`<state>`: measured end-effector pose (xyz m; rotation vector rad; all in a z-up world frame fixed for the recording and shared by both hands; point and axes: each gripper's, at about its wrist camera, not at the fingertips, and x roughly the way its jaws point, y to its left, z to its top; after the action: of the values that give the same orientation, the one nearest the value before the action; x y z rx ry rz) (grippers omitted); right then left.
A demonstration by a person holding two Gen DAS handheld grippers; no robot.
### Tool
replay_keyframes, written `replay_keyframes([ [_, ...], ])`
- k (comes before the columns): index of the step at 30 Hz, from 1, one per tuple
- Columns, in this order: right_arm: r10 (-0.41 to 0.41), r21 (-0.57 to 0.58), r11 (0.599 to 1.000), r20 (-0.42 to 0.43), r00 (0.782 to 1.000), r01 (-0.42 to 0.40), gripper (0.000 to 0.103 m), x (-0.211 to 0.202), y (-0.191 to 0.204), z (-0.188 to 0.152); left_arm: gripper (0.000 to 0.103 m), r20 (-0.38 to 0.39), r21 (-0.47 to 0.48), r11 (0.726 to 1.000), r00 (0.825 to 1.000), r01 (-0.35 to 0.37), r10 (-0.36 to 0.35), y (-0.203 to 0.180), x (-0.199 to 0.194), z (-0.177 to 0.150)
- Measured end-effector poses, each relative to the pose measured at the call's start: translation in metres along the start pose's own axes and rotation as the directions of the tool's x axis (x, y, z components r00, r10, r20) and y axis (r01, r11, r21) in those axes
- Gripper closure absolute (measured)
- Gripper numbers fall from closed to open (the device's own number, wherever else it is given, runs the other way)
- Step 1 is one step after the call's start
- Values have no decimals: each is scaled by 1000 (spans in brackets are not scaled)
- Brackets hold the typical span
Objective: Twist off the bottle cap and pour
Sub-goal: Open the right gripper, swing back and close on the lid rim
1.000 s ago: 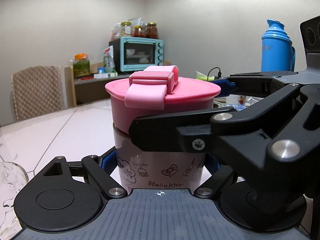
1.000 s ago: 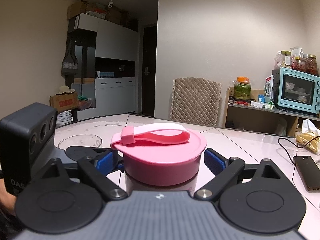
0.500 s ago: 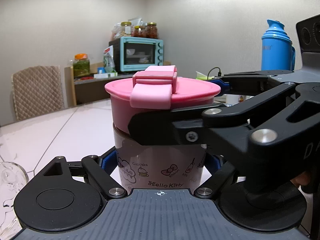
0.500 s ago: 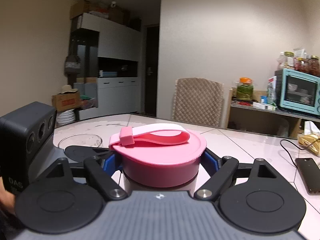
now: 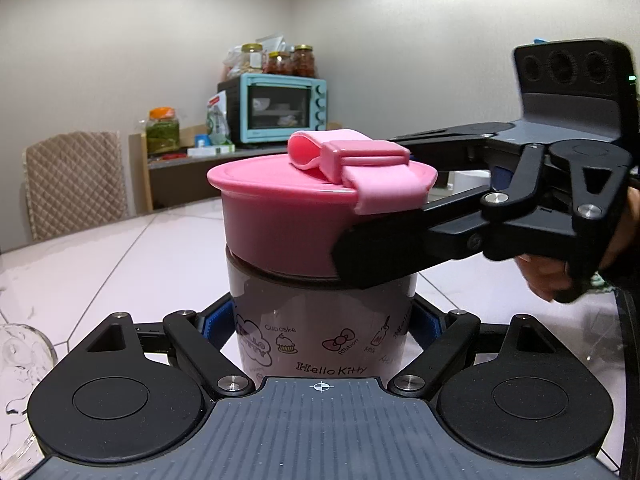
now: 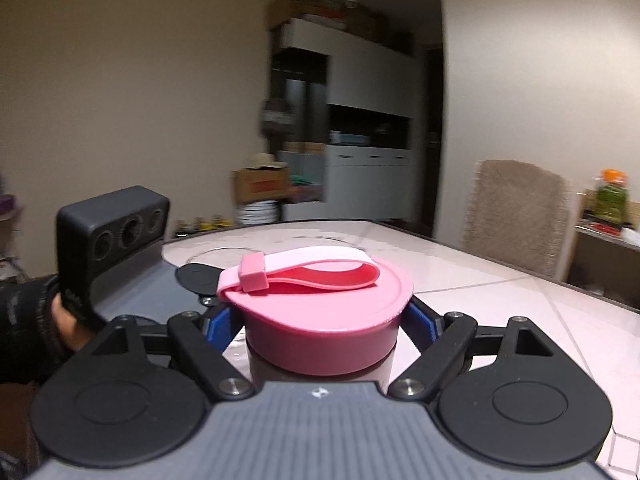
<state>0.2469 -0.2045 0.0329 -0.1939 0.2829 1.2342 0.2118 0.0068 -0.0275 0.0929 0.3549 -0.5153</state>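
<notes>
A Hello Kitty bottle (image 5: 316, 320) with a wide pink cap (image 5: 288, 216) and a pink strap loop (image 5: 352, 168) stands on the white table. My left gripper (image 5: 320, 320) is shut on the bottle's body, blue pads on both sides. My right gripper (image 6: 324, 320) is shut on the pink cap (image 6: 328, 320); it reaches in from the right in the left wrist view (image 5: 440, 232). The cap sits slightly tilted on the bottle. The left gripper's camera block (image 6: 112, 228) shows at the left of the right wrist view.
A glass vessel (image 5: 20, 360) stands at the left edge. A glass bowl (image 6: 216, 254) lies on the table beyond the cap. A padded chair (image 5: 74, 184) and a shelf with a teal oven (image 5: 280, 108) stand behind the table (image 5: 120, 260).
My right gripper has swung around the bottle with the cap in it. The strap clasp has turned from the front left to the front right. The bottle and left gripper stay put.
</notes>
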Motion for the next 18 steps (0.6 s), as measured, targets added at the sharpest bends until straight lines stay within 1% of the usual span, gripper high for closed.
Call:
replay_keyframes([
  [3,42,-14,999,-1,999,-42,18,-1,-6,3,13,0,0,1000,1000,0,0,0,1,0],
  [5,40,-18,999,-5,999,-40,18,-2,-6,6,13,0,1,1000,1000,0,0,-2,1,0],
  [7,19,-24,1000,-5,1000,-19,17,-3,-1,8,13,0,1,1000,1000,0,0,-2,1,0],
  [8,7,-25,1000,-7,1000,-7,15,-3,0,8,13,0,0,1000,1000,0,0,-2,0,0],
  [9,-5,-25,1000,-10,1000,5,9,-3,2,8,13,0,1,1000,1000,-1,1,-3,1,0],
  [10,-29,-23,999,-16,999,29,6,-3,5,9,13,0,1,1000,1000,-1,1,-3,1,-1],
  [12,-101,-13,995,-38,994,101,6,-5,14,11,13,0,1,1000,1000,0,0,-2,1,-1],
  [13,-123,-9,992,-40,992,122,6,-6,16,10,13,0,1,1000,1000,0,0,-3,1,-1],
  [16,-174,13,985,-8,985,174,5,-14,28,12,13,0,0,1000,1000,0,0,-4,1,-1],
  [18,-228,34,973,13,974,227,3,-18,39,13,13,0,1,1000,1000,-1,1,-4,2,-1],
])
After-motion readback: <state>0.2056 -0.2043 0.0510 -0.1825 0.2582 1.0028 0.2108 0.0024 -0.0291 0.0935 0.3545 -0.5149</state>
